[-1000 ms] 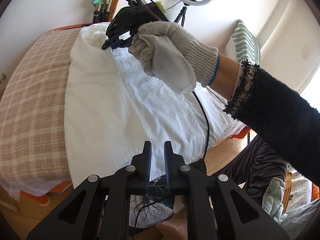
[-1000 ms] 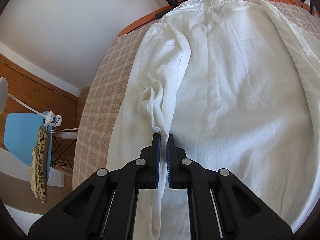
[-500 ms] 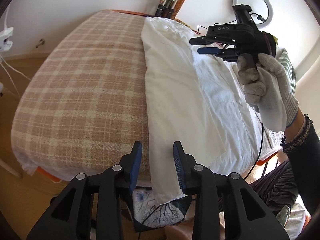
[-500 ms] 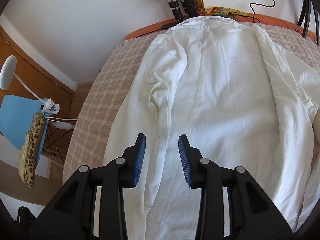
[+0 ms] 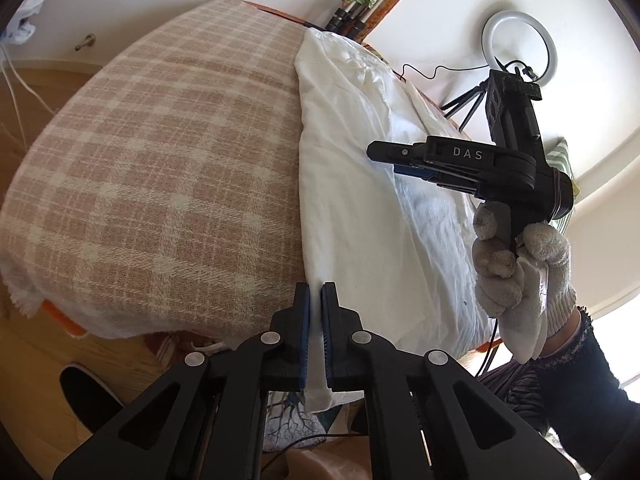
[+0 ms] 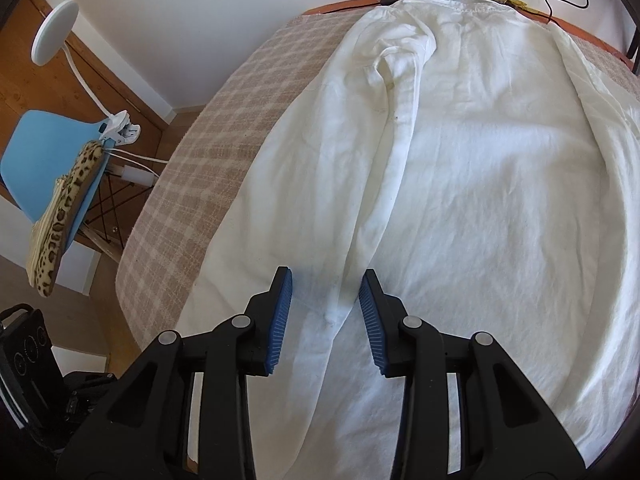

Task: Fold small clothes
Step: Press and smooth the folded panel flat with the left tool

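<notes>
A white shirt (image 6: 460, 184) lies spread on a checked blanket (image 5: 160, 184) that covers the table, collar at 12 o'clock in the right wrist view. The left gripper (image 5: 315, 300) has just closed and pinches the shirt's hem edge at 6 o'clock. The right gripper (image 6: 325, 298), held by a gloved hand (image 5: 516, 268), hangs over the shirt at 3 o'clock in the left view, jaws apart with nothing clamped. A sleeve (image 6: 384, 152) lies folded onto the body between those jaws.

left hand-held gripper (image 5: 315, 300): reopened, now pinching shirt (image 5: 360, 200) hem | right hand-held gripper (image 6: 325, 286): released sleeve (image 6: 384, 160)
</notes>
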A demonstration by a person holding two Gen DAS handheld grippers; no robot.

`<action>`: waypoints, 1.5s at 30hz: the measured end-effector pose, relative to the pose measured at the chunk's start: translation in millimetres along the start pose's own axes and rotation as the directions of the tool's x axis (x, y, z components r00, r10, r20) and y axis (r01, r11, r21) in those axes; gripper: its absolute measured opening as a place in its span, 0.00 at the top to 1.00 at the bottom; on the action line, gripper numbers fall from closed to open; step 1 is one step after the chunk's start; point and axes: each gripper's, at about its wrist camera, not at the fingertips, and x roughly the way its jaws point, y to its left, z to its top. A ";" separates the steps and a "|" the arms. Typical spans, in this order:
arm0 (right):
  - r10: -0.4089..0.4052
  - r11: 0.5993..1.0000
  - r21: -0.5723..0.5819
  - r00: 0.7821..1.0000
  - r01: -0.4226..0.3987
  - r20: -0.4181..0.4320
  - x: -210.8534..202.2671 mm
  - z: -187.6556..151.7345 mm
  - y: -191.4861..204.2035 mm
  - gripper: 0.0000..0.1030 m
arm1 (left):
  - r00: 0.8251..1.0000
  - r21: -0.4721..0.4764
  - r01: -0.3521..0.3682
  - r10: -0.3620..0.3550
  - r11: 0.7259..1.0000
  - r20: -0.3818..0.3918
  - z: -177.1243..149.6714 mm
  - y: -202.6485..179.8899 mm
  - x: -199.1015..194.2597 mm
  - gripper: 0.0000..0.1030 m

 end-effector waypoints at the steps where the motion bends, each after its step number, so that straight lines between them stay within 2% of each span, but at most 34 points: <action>1: -0.005 1.000 -0.004 1.000 0.005 -0.004 1.1 -0.3 0.4 0.63 | 1.000 0.027 -0.029 0.029 0.999 0.005 -2.2 0.0 -1.6 0.96; 3: -0.020 0.999 -0.025 1.000 0.020 -0.004 3.6 -1.8 2.4 0.63 | 0.996 0.043 -0.082 0.083 0.996 -0.023 -9.1 5.8 5.3 0.98; 7: -0.022 1.000 -0.021 1.000 0.023 0.009 1.6 -3.0 2.6 0.63 | 0.999 -0.041 -0.040 0.039 0.998 -0.024 -8.9 21.1 3.6 0.97; 8: -0.020 1.000 -0.017 1.000 0.020 0.009 1.3 -3.1 1.7 0.63 | 0.999 -0.057 -0.023 0.022 0.998 -0.023 -6.5 23.1 1.4 0.88; 9: -0.017 1.000 -0.013 1.000 0.017 0.008 1.3 -2.3 1.1 0.63 | 1.000 -0.076 -0.002 0.000 0.997 -0.019 -4.1 25.0 -0.6 0.66; 11: -0.011 1.000 -0.003 1.000 0.011 0.008 1.7 -1.7 0.6 0.63 | 0.999 -0.115 0.049 -0.048 0.992 0.013 -2.3 28.0 -4.7 0.38; 12: -0.009 1.000 0.001 1.000 0.009 0.010 1.6 -1.7 0.0 0.63 | 0.997 -0.128 0.078 -0.076 0.989 0.027 -1.4 28.4 -4.5 0.38; 15: -0.002 1.000 0.008 1.000 0.002 0.018 1.5 -1.7 -1.3 0.63 | 0.995 -0.140 0.096 -0.098 0.985 -0.007 0.4 26.5 7.4 0.41; 16: 0.000 1.000 0.012 1.000 0.000 0.021 1.1 -1.4 -2.6 0.63 | 0.996 -0.136 0.093 -0.093 0.986 0.006 0.7 24.9 9.1 0.41; 17: 0.002 1.000 0.017 1.000 -0.003 0.024 0.7 -1.2 -3.4 0.63 | 0.996 -0.126 0.086 -0.086 0.988 0.008 1.2 21.1 10.0 0.46; 18: -0.001 1.000 0.019 1.000 0.000 0.028 0.2 -0.8 -3.8 0.63 | 0.994 -0.122 0.104 -0.108 0.987 -0.024 1.8 19.3 14.8 0.74; 19: -0.013 1.000 0.016 0.999 0.012 0.033 -1.0 0.2 -3.9 0.63 | 0.993 -0.128 0.104 -0.110 0.986 -0.044 2.6 18.0 19.9 0.86; 20: -0.033 0.999 0.012 0.999 0.032 0.042 -3.5 1.5 -4.0 0.63 | 0.996 -0.129 0.074 -0.079 0.989 -0.033 1.7 17.7 20.1 0.91; 22: -0.054 0.999 0.010 0.996 0.054 0.068 -11.0 5.6 -2.9 0.63 | 0.996 -0.115 0.079 -0.082 0.990 -0.026 1.8 15.4 17.5 0.94; 26: -0.028 1.000 0.006 0.990 0.028 0.135 -29.5 20.1 1.6 0.63 | 0.998 -0.056 0.058 -0.057 0.997 0.015 -4.1 15.5 -10.4 1.00; 30: -0.017 1.000 -0.022 0.988 0.021 0.155 -22.0 47.4 14.6 0.63 | 0.999 -0.136 0.043 -0.046 0.990 -0.024 -12.4 38.1 -0.7 1.00; 34: 0.011 1.000 -0.019 0.994 -0.009 0.106 5.6 70.2 24.7 0.63 | 0.995 -0.200 0.092 -0.096 0.975 -0.010 -11.0 47.5 -2.4 0.96; 35: 0.029 1.000 -0.006 0.995 -0.029 0.091 11.8 73.4 24.7 0.63 | 0.992 -0.216 0.122 -0.125 0.969 -0.003 -9.1 46.2 -3.0 0.83; 36: 0.039 0.999 0.008 0.996 -0.039 0.081 16.1 75.6 23.5 0.63 | 0.987 -0.226 0.158 -0.159 0.961 0.012 -7.6 46.6 -4.1 0.61; 38: 0.049 0.998 0.027 0.996 -0.051 0.071 22.3 79.2 21.6 0.63 | 0.978 -0.234 0.209 -0.201 0.950 0.056 -4.3 44.1 -5.4 0.45; 41: 0.069 0.996 0.052 0.997 -0.071 0.044 30.6 85.3 19.1 0.63 | 0.968 -0.239 0.250 -0.248 0.938 0.037 0.3 36.1 3.2 0.45; 43: 0.054 0.997 0.047 0.998 -0.056 0.043 32.8 90.6 20.7 0.63 | 0.978 -0.217 0.206 -0.210 0.954 0.005 1.2 28.6 11.0 0.51; 44: 0.048 0.998 0.040 0.998 -0.050 0.044 33.8 94.1 22.9 0.63 | 0.984 -0.193 0.168 -0.176 0.967 -0.028 1.6 24.2 17.1 0.82; 45: 0.047 0.998 0.033 0.998 -0.049 0.043 34.6 97.7 24.9 0.63 | 0.987 -0.173 0.137 -0.149 0.975 -0.053 2.4 20.9 22.8 0.95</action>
